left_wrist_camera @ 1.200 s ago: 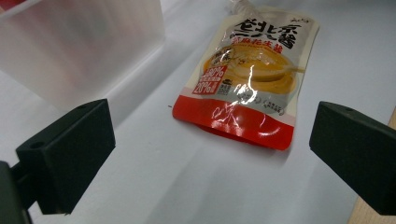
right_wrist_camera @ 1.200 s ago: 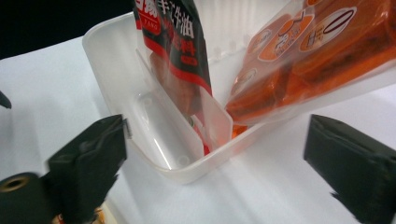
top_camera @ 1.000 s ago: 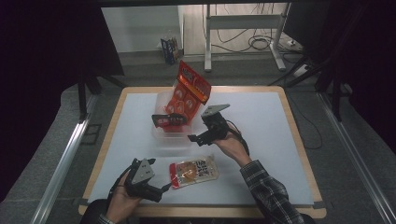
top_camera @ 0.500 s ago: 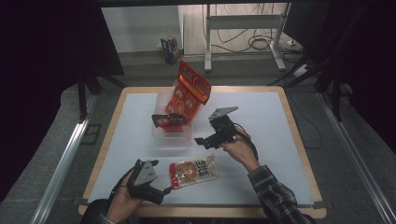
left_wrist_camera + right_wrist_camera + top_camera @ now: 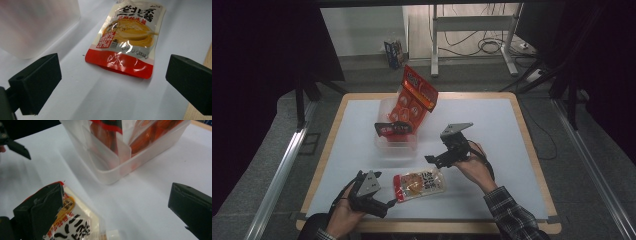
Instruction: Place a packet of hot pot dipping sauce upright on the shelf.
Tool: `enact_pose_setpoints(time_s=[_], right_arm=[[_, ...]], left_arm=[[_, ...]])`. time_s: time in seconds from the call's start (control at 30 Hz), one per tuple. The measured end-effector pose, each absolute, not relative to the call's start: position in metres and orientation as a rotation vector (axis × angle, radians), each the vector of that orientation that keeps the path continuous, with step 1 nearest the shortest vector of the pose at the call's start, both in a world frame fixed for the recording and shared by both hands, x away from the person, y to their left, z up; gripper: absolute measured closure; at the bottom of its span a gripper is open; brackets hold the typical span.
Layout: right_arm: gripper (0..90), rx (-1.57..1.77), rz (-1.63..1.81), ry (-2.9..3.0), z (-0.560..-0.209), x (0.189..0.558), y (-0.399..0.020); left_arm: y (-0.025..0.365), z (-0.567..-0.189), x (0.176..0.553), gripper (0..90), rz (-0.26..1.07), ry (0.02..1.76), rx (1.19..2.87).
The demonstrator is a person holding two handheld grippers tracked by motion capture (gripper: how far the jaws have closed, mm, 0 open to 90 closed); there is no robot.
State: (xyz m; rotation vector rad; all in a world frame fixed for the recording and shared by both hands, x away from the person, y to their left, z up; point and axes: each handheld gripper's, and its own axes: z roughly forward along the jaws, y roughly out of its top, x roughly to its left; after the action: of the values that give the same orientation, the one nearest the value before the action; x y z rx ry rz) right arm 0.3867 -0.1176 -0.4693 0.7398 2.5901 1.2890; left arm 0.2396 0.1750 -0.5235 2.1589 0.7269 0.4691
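Note:
A sauce pouch [image 5: 419, 183] with a red bottom band and orange picture lies flat near the table's front edge. My left gripper [image 5: 382, 200] sits just left of it, open, and the pouch [image 5: 125, 42] lies ahead between the jaws of my left gripper [image 5: 112, 85]. My right gripper [image 5: 438, 159] hovers open above the pouch's far right end. In the right gripper view the pouch [image 5: 72, 225] shows beside the lower left jaw of my right gripper [image 5: 117, 212], which holds nothing. A clear plastic container [image 5: 397, 142] stands behind and holds a tall red packet [image 5: 419, 95] and a darker packet [image 5: 394, 129].
The container [image 5: 120, 167] has an inner divider, with the red packets [image 5: 150, 135] leaning in it. The white mat [image 5: 492, 130] is bare to the right of the container. A wooden table rim [image 5: 537, 150] runs around the mat. A metal frame and cables lie beyond the far edge.
My right gripper has drawn back from the container toward the front of the table, ending over the pouch. The left gripper has hardly moved.

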Motion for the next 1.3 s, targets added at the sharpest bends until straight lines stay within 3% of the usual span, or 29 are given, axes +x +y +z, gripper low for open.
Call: enact_pose_setpoints(time_s=[0.23,0.43,0.77,1.03,1.13,1.3], right_arm=[[0.0,0.738,1.301,2.614,-0.474,0.375,-0.128],[0.0,0.755,1.334,2.594,-0.476,0.367,-0.139],[0.9,0.789,1.315,2.633,-0.482,0.35,-0.149],[0.9,0.772,1.254,2.673,-0.492,0.337,-0.15],[0.9,0.772,1.243,2.685,-0.495,0.333,-0.151],[0.8,0.773,1.221,2.704,-0.5,0.33,-0.153]], left_arm=[[0.179,-0.523,0.246,1.0,0.393,0.745,2.124],[0.176,-0.522,0.248,9.7,0.392,0.736,2.143],[0.17,-0.524,0.262,45.1,0.355,0.682,2.128],[0.165,-0.525,0.272,81.7,0.323,0.659,2.13],[0.161,-0.526,0.276,87.9,0.29,0.638,2.144],[0.157,-0.529,0.276,88.1,0.262,0.623,2.155]])
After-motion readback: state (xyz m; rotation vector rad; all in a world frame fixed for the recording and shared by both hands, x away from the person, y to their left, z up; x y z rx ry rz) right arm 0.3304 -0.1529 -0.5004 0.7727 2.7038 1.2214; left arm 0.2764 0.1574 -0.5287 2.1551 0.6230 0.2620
